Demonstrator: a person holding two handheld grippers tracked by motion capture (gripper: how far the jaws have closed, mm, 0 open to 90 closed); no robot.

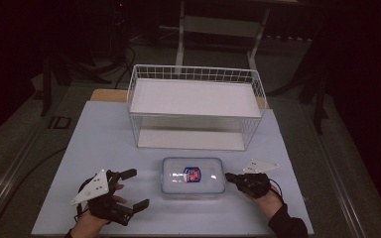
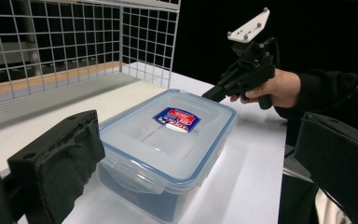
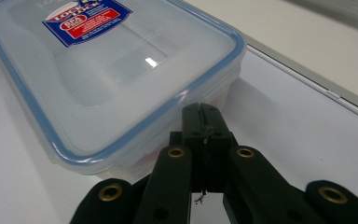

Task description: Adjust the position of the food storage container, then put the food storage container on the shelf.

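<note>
A clear plastic food container [image 1: 192, 177] with a blue-rimmed lid and a red and blue label lies on the white table, in front of the wire basket. My left gripper [image 1: 133, 189] is open to its left, and in the left gripper view the container [image 2: 168, 144] sits between the wide black pads [image 2: 60, 158]. My right gripper [image 1: 228, 176] is shut, with nothing in it, its tip at the container's right edge. In the right gripper view the shut jaws [image 3: 203, 112] stand just beside the container's [image 3: 116, 79] lid rim; whether they touch it I cannot tell.
A white wire basket [image 1: 196, 106] with a white shelf stands behind the container. The white table top [image 1: 104, 144] ends close to both hands at the front. Dark floor and a stand frame lie beyond the table.
</note>
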